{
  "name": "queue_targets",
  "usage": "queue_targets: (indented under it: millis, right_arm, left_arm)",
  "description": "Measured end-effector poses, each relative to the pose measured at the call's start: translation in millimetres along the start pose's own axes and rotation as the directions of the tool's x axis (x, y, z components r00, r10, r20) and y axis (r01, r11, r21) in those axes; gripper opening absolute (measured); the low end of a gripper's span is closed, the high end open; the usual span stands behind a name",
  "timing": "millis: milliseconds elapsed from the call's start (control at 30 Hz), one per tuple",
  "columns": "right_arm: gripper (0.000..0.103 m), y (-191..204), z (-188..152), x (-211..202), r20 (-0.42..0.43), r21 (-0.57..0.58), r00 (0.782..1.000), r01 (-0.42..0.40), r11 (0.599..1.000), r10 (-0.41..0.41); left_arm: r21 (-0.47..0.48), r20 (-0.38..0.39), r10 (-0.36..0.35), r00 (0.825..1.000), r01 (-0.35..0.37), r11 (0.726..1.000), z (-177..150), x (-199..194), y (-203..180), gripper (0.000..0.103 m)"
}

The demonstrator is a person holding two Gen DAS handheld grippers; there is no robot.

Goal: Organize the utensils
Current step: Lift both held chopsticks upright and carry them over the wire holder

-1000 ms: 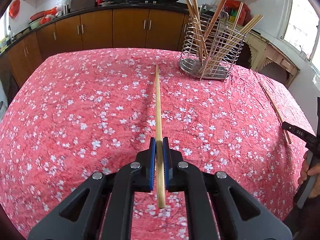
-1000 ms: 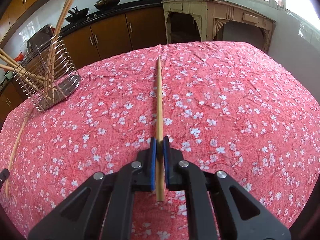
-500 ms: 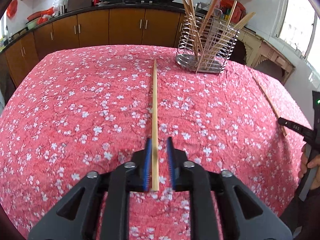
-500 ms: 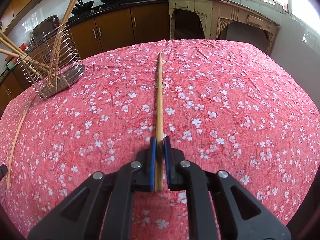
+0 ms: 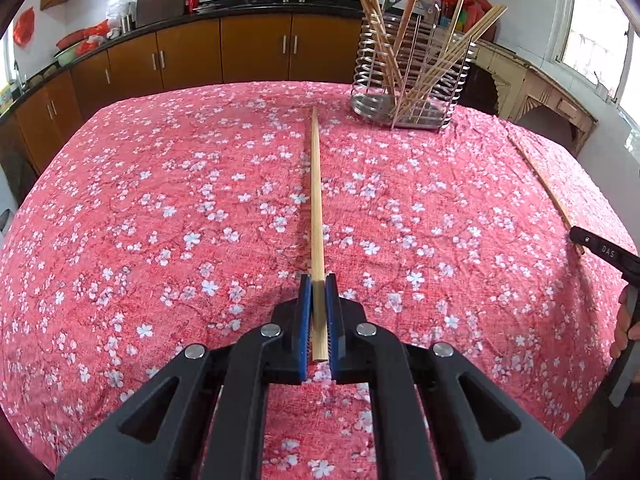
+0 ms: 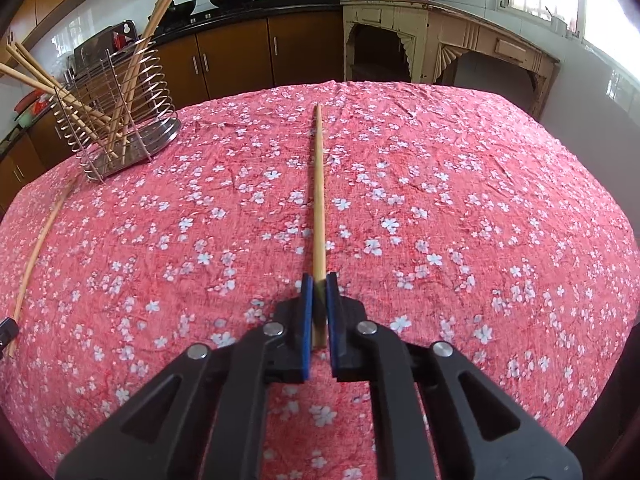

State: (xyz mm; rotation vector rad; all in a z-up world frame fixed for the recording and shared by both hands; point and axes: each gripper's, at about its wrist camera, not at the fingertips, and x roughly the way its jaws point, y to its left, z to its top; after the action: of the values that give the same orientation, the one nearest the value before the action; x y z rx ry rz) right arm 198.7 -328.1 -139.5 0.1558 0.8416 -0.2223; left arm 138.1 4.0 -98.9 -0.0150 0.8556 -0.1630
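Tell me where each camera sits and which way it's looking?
Left wrist: rides on the left gripper, looking down along its chopstick toward the wire holder; a hand shows at right.
Right wrist: rides on the right gripper, looking along its own chopstick; no hand shows.
Both see the holder and the pink tablecloth.

Two bamboo chopsticks, wire holder holding more
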Motion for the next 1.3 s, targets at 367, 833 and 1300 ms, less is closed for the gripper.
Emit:
queue_targets:
  millis: [367, 833, 1300]
  right_arm:
    - [0.008, 1, 27, -71, 0.234, -0.043, 0.972, -0.002, 0.999, 0.012]
    - [0.008, 15, 80, -117, 0.399, -0.041, 0.914, -0.054, 0.998, 0.066]
    - [0.008, 20, 127, -158, 0.515, -0.048, 0.844, -0.146, 0.988, 0.15]
  left_arm:
    - [0.034, 0.186, 0.016, 0.982, -0.022, 0.999, 38, -60, 8, 0.007]
    - [-0.003, 0.352, 0.026, 0.936, -0.026, 1.0, 95, -99, 18, 0.007]
    - [-0.021, 0.461, 0.003, 0.888, 0.007, 1.0, 126, -133, 17, 0.007]
